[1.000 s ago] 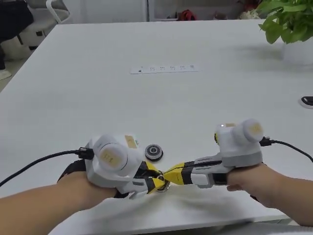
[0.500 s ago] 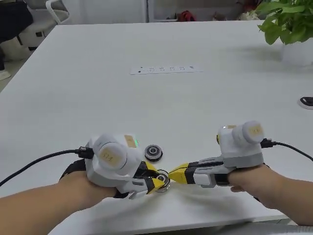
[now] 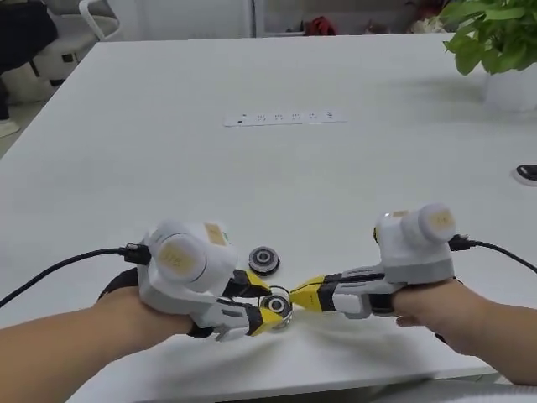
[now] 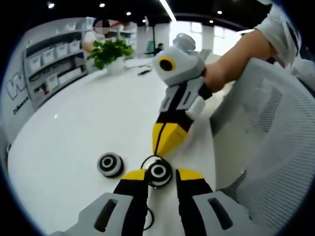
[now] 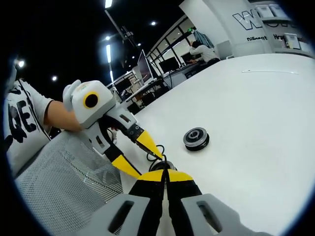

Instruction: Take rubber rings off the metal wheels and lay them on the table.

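My left gripper [image 3: 270,310] is shut on a small metal wheel [image 3: 276,307] just above the table's near edge; the left gripper view has the wheel [image 4: 158,172] between its yellow jaws. A thin black rubber ring [image 4: 146,161] loops out from this wheel toward the tip of my right gripper [image 3: 294,296], whose jaws are shut and seem to pinch the ring. The right gripper view shows the ring [image 5: 153,156] just ahead of my shut right gripper [image 5: 166,173]. A second wheel with a dark rim [image 3: 263,259] lies flat on the table just beyond the grippers.
A white power strip [image 3: 285,118] lies mid-table. A potted plant [image 3: 495,38] stands at the far right, a small black object [image 3: 529,174] at the right edge. Cables trail from both grippers. A mesh chair [image 4: 266,137] sits close behind the near table edge [image 3: 319,382].
The left gripper has rolled and shifted slightly left with the wheel. The right gripper's tip has drawn a little away from the wheel, and the ring's loop now shows between them.
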Action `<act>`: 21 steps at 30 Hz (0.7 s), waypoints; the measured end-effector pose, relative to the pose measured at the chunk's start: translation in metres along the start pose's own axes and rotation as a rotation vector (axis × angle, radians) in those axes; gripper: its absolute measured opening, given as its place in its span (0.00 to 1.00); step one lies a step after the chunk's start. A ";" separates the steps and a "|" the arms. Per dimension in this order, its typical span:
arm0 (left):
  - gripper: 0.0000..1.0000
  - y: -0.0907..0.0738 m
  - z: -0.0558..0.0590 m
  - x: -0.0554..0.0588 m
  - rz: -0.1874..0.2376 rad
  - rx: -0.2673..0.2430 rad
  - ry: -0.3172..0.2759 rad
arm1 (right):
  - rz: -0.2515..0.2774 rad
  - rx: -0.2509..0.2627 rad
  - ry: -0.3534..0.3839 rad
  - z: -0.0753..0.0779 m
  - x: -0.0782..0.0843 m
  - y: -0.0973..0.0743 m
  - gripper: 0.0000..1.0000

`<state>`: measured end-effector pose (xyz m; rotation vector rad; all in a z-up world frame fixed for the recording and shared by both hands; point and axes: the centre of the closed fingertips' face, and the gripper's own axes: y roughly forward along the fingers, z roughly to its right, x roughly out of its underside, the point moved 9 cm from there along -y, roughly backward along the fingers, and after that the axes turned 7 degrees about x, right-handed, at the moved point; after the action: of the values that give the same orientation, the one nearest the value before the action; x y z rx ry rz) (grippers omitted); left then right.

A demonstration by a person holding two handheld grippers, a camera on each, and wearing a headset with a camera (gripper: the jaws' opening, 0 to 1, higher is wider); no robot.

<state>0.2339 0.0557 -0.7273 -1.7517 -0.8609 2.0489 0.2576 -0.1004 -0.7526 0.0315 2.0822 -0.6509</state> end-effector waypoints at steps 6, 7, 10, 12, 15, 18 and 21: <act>0.30 -0.011 0.004 -0.007 0.044 0.007 -0.007 | 0.006 -0.009 0.005 -0.002 -0.002 -0.001 0.00; 0.32 -0.012 0.005 -0.008 0.048 0.007 -0.004 | 0.008 -0.010 0.005 -0.002 -0.003 -0.001 0.00; 0.35 -0.017 0.007 -0.011 0.065 0.013 -0.002 | 0.009 -0.015 0.007 -0.002 -0.004 -0.001 0.00; 0.36 -0.021 0.010 -0.013 0.086 0.021 -0.017 | 0.009 -0.018 0.008 -0.003 -0.005 -0.001 0.00; 0.39 -0.027 0.012 -0.016 0.099 0.019 -0.009 | 0.013 -0.024 0.007 -0.005 -0.007 -0.003 0.00; 0.43 -0.031 0.013 -0.017 0.108 0.016 -0.007 | 0.017 -0.030 0.008 -0.006 -0.009 -0.004 0.00; 0.46 -0.039 0.011 -0.017 0.128 -0.012 0.001 | 0.017 -0.036 0.004 -0.007 -0.011 -0.005 0.00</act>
<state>0.2211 0.0731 -0.6894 -1.8581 -0.7808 2.1264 0.2573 -0.0988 -0.7387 0.0304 2.0950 -0.6037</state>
